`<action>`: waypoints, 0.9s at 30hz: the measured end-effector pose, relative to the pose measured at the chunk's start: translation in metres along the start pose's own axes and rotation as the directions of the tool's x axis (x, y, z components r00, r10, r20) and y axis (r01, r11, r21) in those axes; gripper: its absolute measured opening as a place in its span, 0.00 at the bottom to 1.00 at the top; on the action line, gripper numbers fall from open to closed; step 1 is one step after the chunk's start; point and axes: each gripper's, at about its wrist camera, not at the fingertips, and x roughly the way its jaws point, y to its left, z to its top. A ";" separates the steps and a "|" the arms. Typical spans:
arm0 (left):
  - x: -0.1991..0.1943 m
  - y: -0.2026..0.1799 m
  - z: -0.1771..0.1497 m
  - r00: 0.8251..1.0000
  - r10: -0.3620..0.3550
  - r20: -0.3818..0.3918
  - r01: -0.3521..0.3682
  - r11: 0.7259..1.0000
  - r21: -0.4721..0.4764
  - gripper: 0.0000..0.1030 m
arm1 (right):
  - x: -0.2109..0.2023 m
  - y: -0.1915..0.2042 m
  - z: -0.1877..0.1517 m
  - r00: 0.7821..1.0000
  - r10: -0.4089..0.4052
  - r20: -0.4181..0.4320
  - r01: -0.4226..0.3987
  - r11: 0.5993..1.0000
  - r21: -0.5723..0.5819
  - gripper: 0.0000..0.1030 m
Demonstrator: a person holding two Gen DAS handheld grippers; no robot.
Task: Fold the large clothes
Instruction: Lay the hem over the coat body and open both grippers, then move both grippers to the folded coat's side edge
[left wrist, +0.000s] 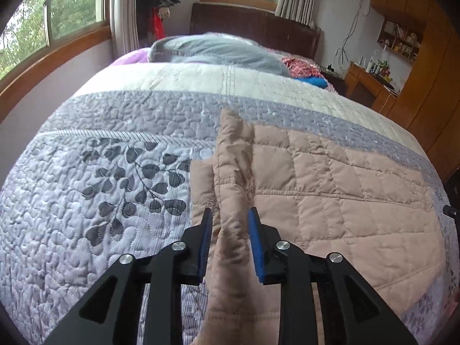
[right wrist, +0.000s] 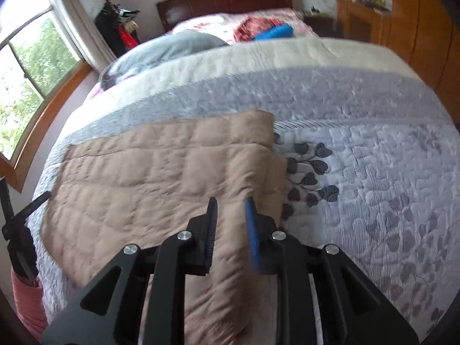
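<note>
A tan quilted garment (left wrist: 330,184) lies spread on the bed's grey-lilac quilt (left wrist: 95,189). My left gripper (left wrist: 230,215) holds a raised fold of the garment's left edge between its blue-padded fingers, which press on the puffy cloth from both sides. In the right wrist view the same garment (right wrist: 149,178) lies flat. My right gripper (right wrist: 231,201) sits over the garment's right edge, with cloth running up between its fingers; the view is blurred. The other gripper's black body (right wrist: 17,230) shows at the far left.
A grey pillow (left wrist: 218,49), a red patterned cloth (left wrist: 302,67) and a blue item (left wrist: 314,82) lie near the dark headboard (left wrist: 253,26). Windows stand on the left, a wooden desk (left wrist: 368,86) and cabinets on the right.
</note>
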 end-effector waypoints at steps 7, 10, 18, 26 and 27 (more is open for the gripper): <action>-0.057 -0.068 -0.031 0.991 -0.132 0.024 0.127 0.981 0.147 0.25 | -0.019 0.077 -0.052 0.988 0.118 -0.103 -0.130 0.985 -0.114 0.19; -0.049 -0.095 -0.052 0.984 -0.170 -0.049 0.177 0.961 0.211 0.25 | -0.012 0.095 -0.065 0.982 0.131 -0.136 -0.148 0.981 -0.128 0.19; -0.008 -0.098 -0.081 0.974 -0.153 -0.169 0.190 0.955 0.227 0.24 | 0.025 0.103 -0.089 0.974 0.085 -0.208 -0.115 0.984 -0.134 0.15; 0.002 -0.094 -0.089 0.975 -0.155 -0.161 0.188 0.958 0.215 0.21 | 0.053 0.098 -0.102 0.969 0.046 -0.242 -0.082 0.987 -0.141 0.13; 0.000 -0.095 -0.086 0.975 -0.145 -0.170 0.179 0.961 0.210 0.20 | 0.052 0.100 -0.101 0.968 0.045 -0.247 -0.081 0.987 -0.141 0.15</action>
